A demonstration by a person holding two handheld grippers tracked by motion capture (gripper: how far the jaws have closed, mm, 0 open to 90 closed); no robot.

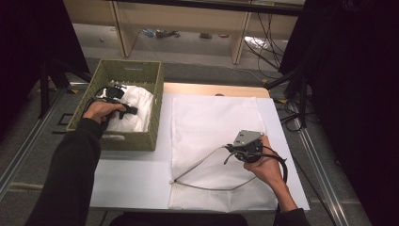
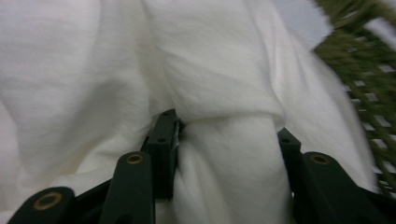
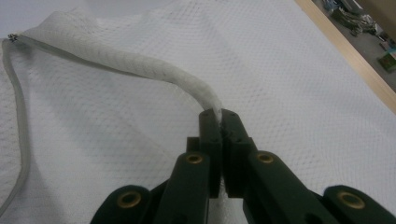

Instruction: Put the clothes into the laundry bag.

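White cloth (image 2: 219, 84) lies bunched in the green woven basket (image 1: 141, 141) at the desk's (image 1: 131, 174) left edge; a fold of it sits clamped between the jaws of the left hand-held gripper (image 2: 224, 140). To the right, a white mesh bag (image 1: 211, 117) lies flat on the desk. The right hand-held gripper (image 3: 219, 116) is clenched on the bag's lifted top edge (image 3: 140, 65), beside its grey zipper (image 3: 18, 121).
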